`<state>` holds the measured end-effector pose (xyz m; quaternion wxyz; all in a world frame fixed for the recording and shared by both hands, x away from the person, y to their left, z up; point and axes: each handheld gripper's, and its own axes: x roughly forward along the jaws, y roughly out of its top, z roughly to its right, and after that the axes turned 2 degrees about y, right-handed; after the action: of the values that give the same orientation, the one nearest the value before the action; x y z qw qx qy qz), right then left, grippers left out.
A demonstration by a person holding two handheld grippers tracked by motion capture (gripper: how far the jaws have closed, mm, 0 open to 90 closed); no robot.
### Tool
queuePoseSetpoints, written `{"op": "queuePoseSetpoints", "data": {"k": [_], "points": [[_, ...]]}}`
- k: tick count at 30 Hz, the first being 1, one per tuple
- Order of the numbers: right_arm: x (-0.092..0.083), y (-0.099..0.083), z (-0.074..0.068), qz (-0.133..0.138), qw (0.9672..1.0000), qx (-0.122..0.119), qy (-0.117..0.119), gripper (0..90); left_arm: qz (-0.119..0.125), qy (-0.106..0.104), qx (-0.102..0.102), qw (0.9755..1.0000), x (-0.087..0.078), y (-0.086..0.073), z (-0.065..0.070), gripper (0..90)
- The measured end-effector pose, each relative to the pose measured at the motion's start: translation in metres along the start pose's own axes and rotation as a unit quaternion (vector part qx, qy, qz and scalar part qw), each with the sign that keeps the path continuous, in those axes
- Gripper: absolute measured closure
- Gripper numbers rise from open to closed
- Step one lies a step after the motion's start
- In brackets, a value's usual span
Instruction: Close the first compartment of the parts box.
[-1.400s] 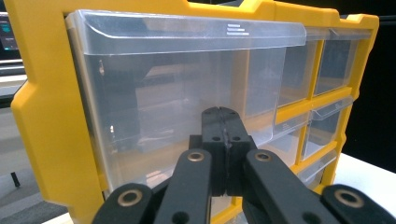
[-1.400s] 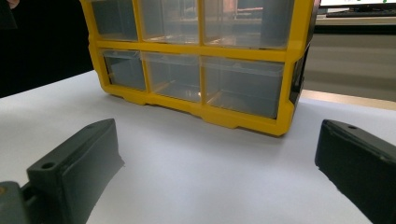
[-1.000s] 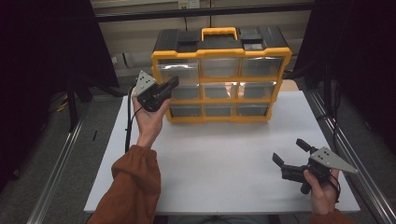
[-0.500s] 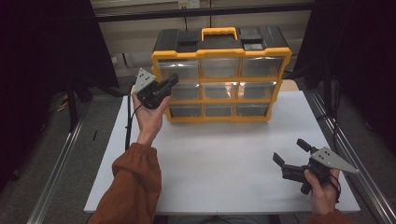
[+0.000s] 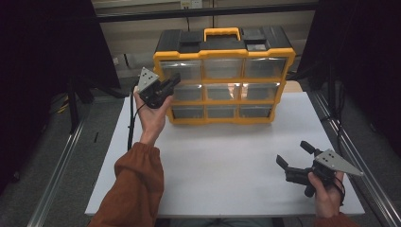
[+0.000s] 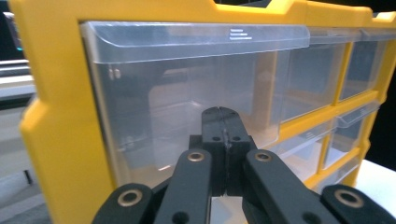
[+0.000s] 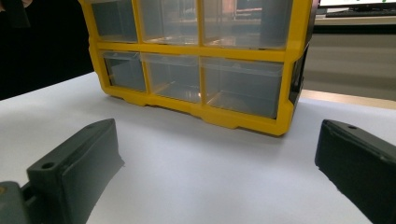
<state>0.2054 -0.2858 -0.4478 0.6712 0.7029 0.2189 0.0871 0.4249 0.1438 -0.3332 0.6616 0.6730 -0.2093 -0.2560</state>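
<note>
Here, left gripper (image 5: 171, 82) closed at organizer (image 5: 222, 80) top-left drawer (image 6: 187, 93), right gripper (image 5: 294, 155) apart.

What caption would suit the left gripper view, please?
Shut left gripper facing a clear drawer of the yellow organizer.

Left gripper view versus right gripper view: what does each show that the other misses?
Left gripper view: shut fingers close before the organizer's top-left drawer. Right gripper view: open fingers wide apart over the white table, facing the bottom drawers. Both share the yellow organizer and its clear drawers.
</note>
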Motion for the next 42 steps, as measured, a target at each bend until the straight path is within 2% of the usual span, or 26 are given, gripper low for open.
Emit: {"op": "queuePoseSetpoints", "data": {"k": [1,3,5,7,9,11,12,16,17,21,22,23,28,34,36,40,42], "points": [[0.0,0.0,0.0,-0.001,1.0,-0.002,0.001,0.0,0.002,-0.001,-0.012,0.9999,0.001,0.0,0.0,90.0],[0.0,0.0,0.0,0.0,1.0,0.001,0.001,0.0,0.0,0.0,-0.005,1.0,0.002,0.0,-0.001,90.0],[0.001,0.0,0.0,-0.002,1.0,0.0,0.002,0.0,0.003,0.002,-0.011,0.9999,0.003,0.001,0.0,90.0],[0.001,0.0,0.001,-0.001,1.0,-0.007,0.002,0.0,0.002,0.005,-0.002,1.0,0.003,0.001,0.0,90.0],[0.001,0.0,0.001,-0.001,1.0,0.0,0.003,0.0,0.002,0.0,-0.014,0.9999,0.004,0.001,-0.002,90.0],[0.002,0.0,0.001,-0.003,1.0,0.004,0.003,0.0,0.003,0.002,-0.014,0.9999,0.004,0.001,-0.002,90.0],[0.001,0.0,0.001,-0.002,1.0,0.002,0.003,0.0,0.004,-0.002,-0.028,0.9996,0.005,0.001,-0.005,90.0],[0.001,0.0,-0.001,-0.002,1.0,-0.005,0.005,0.0,0.007,0.008,-0.014,0.9998,0.008,0.002,-0.004,90.0],[0.001,0.0,-0.001,-0.002,1.0,-0.003,0.007,0.0,0.004,0.012,-0.004,0.9999,0.008,0.002,-0.004,90.0],[0.001,0.0,0.0,-0.002,1.0,-0.003,0.007,0.0,0.01,0.012,-0.014,0.9998,0.011,0.002,-0.004,90.0],[0.002,-0.001,0.0,-0.002,1.0,-0.004,0.005,0.0,0.004,0.009,-0.003,0.9999,0.011,0.002,-0.006,90.0],[0.002,-0.001,0.001,-0.003,1.0,-0.003,0.006,0.0,0.002,0.008,-0.001,1.0,0.012,0.002,-0.007,90.0],[0.003,-0.002,0.003,-0.002,1.0,0.002,0.003,0.0,0.006,0.014,-0.009,0.9998,0.014,0.001,-0.007,90.0],[0.002,-0.001,0.002,-0.001,1.0,-0.002,0.004,0.0,0.008,0.017,-0.003,0.9998,0.016,0.0,-0.007,90.0],[0.001,-0.001,0.002,-0.003,1.0,-0.002,0.006,0.0,0.008,0.018,0.008,0.9998,0.016,0.0,-0.008,90.0],[0.002,-0.001,0.001,-0.002,1.0,-0.002,0.006,0.0,0.009,0.021,0.005,0.9997,0.016,-0.001,-0.006,88.9],[0.003,-0.001,0.001,-0.003,1.0,-0.002,0.008,0.0,0.011,0.014,-0.001,0.9998,0.016,-0.001,-0.006,86.6]]}}
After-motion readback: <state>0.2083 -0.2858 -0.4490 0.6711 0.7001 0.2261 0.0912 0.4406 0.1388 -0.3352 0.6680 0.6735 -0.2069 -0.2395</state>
